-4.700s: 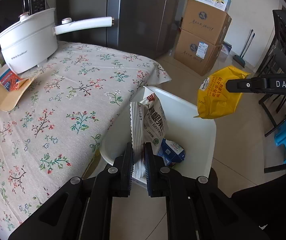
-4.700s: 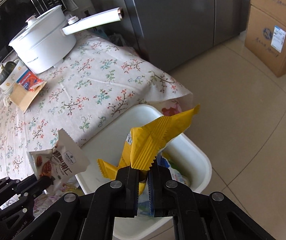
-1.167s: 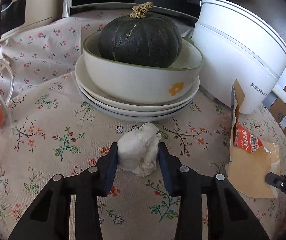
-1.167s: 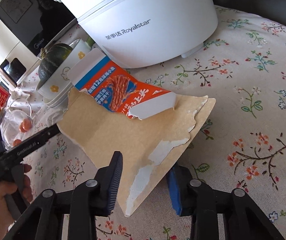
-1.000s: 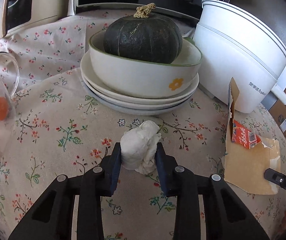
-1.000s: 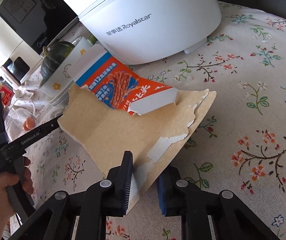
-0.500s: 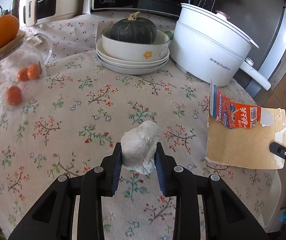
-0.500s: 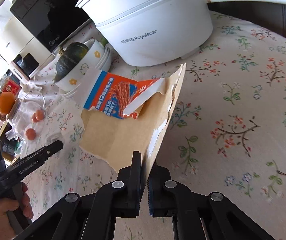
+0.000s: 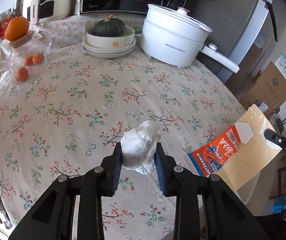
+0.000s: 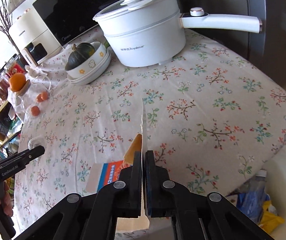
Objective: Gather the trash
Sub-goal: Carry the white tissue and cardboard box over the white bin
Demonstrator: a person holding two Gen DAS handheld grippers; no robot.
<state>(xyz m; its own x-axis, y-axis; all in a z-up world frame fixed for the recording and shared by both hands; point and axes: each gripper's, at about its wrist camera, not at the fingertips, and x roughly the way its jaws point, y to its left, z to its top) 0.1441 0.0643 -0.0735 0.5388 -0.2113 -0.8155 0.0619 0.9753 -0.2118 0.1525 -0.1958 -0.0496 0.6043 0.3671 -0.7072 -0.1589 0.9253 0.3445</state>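
The left hand-held gripper [image 9: 139, 158] pinches a crumpled white tissue wad [image 9: 140, 147] above the tabletop [image 9: 83, 100]; soft, it could slip. The right hand-held gripper [image 10: 143, 160] clamps torn cardboard packaging [image 9: 241, 156] edge-on, which may flop or catch short of the white bin [image 10: 283, 172].

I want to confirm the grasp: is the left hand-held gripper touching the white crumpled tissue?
Touching. The left wrist view shows the left hand-held gripper with both pads pressed against the sides of the crumpled tissue, which is held clear of the tablecloth.
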